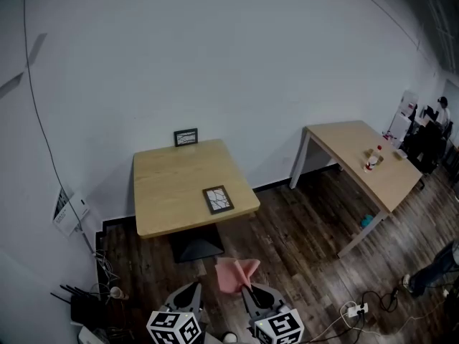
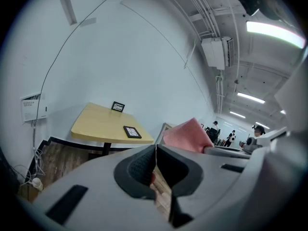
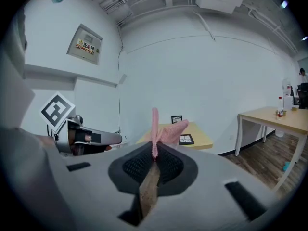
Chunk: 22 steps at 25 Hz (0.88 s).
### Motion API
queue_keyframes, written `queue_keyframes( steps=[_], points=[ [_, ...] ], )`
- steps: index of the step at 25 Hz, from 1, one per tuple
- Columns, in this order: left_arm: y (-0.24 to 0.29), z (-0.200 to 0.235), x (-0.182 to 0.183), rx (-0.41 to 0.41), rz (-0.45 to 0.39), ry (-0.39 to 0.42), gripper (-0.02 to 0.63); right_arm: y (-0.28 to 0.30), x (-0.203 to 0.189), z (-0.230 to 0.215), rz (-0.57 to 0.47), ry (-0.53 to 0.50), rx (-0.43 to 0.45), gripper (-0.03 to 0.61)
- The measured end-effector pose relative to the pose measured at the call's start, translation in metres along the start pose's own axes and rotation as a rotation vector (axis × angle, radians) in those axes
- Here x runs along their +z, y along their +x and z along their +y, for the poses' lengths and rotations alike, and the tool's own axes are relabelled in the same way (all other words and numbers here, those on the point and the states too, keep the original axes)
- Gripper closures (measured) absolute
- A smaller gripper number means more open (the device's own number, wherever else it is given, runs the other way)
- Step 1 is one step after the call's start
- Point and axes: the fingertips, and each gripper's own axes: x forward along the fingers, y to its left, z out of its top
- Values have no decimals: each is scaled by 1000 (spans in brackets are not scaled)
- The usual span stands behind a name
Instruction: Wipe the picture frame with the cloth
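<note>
A dark picture frame [image 1: 218, 198] lies flat near the front right corner of the light wooden table [image 1: 172, 185]. A second frame [image 1: 185, 137] stands at the table's back edge against the wall. Both grippers hover low over the floor, well short of the table. My right gripper [image 1: 249, 291] is shut on a pink cloth [image 1: 235, 274], which sticks up from its jaws [image 3: 155, 152]. The cloth [image 3: 163, 129] partly covers the table in the right gripper view. My left gripper [image 1: 194, 290] is shut with nothing in it [image 2: 155, 149]; the flat frame [image 2: 132, 132] lies far ahead of it.
A second wooden table [image 1: 373, 165] with a bottle [image 1: 371, 162] stands at the right. Cables and a power strip [image 1: 353, 309] lie on the dark wood floor. A person [image 1: 439, 262] stands at the far right. Wires and boxes [image 1: 93, 299] crowd the left wall.
</note>
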Motion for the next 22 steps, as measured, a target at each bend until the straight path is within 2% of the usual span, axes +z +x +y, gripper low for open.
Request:
queue_keyframes(
  steps=[12,22],
  points=[
    [15,0,-24,33,63,-41,609,3,-4,-37,1,36,-9,569],
    [94,31,4,19,79,-54,609,63,10,-85,25,34,-36,569]
  ],
)
